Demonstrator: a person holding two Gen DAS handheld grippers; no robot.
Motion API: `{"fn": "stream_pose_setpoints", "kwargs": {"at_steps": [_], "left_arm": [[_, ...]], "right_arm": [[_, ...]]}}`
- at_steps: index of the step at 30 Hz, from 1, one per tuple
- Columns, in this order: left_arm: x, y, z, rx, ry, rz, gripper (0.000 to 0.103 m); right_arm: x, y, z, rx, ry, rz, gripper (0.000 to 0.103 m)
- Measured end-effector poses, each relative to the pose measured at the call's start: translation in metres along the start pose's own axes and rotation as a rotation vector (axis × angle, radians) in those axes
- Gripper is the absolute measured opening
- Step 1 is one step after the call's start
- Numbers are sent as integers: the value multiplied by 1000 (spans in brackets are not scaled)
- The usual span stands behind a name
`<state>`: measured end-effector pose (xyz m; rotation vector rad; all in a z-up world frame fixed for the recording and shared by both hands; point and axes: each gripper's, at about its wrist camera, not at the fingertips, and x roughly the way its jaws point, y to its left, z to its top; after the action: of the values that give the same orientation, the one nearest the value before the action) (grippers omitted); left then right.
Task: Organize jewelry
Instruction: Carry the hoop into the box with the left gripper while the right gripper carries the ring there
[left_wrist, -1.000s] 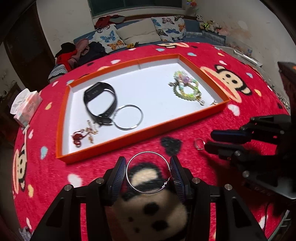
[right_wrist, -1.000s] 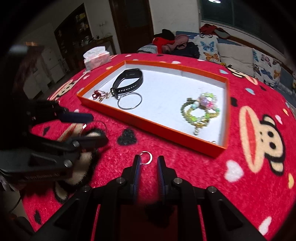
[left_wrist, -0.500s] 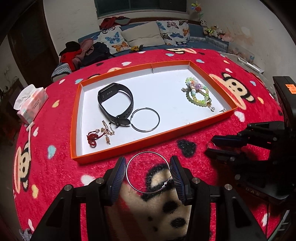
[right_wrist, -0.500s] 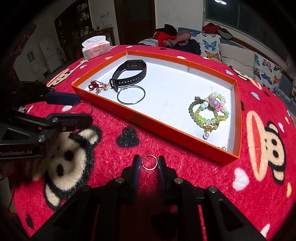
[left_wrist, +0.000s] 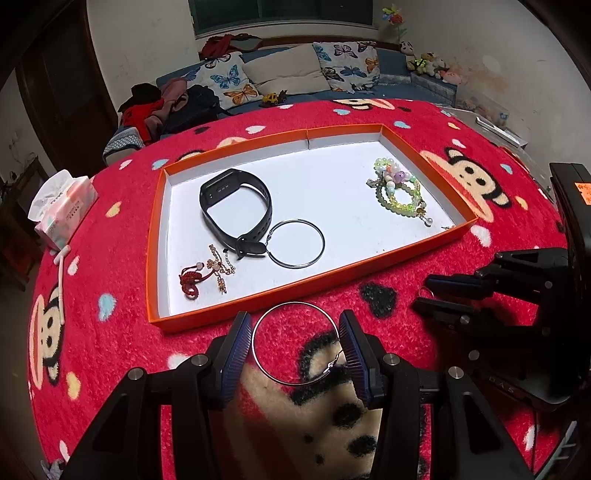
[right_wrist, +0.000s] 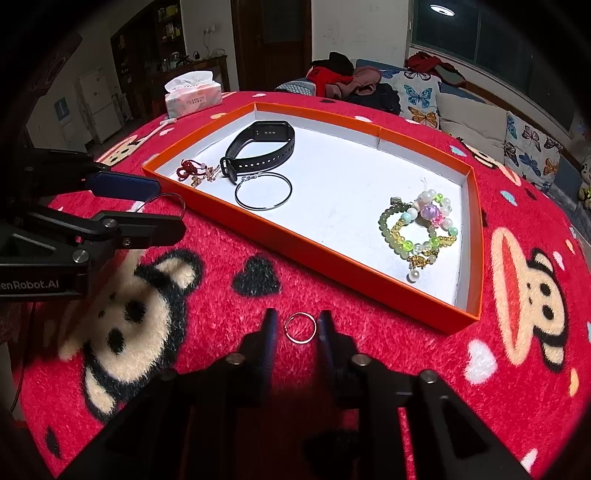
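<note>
A large silver hoop (left_wrist: 295, 302) hangs over the red rug, and my left gripper (left_wrist: 295, 347) is shut on it, pads against both sides. From the right wrist, the left gripper (right_wrist: 166, 206) is at the left, holding the hoop (right_wrist: 181, 201). My right gripper (right_wrist: 298, 325) straddles a small ring (right_wrist: 301, 341). Its jaws are closing, with thin gaps showing on both sides of the ring. The orange tray (left_wrist: 325, 282) lies beyond and holds a black band (left_wrist: 221, 186), a second hoop (left_wrist: 323, 242), beaded bracelets (left_wrist: 399, 192) and a red knot charm (left_wrist: 190, 278).
A tissue pack (left_wrist: 62, 210) stands on the rug left of the tray. The right gripper (left_wrist: 423, 295) sits close to the right of my left one. A sofa with cushions and clothes lies behind the table. The tray's middle shows bare white floor.
The right jaws widened a little around the small ring, then came back in. Both views shifted slightly, and the tray sits a bit farther off. The left gripper still holds the hoop.
</note>
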<state>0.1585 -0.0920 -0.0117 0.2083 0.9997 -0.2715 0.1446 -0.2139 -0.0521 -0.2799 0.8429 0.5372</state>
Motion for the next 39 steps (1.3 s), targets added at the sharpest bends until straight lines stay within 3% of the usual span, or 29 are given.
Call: {"fn": "stream_pose_setpoints", "kwargs": {"at_steps": [8, 20, 39], "left_arm": [[-4, 5, 11, 0, -21, 3, 52], [16, 11, 60, 2, -45, -12, 52], [58, 13, 76, -1, -13, -34, 53]], "right_arm": [[-9, -4, 1, 15, -23, 16, 20], [-21, -37, 30, 107, -119, 12, 21], [7, -58, 38, 191, -80, 2, 21]]}}
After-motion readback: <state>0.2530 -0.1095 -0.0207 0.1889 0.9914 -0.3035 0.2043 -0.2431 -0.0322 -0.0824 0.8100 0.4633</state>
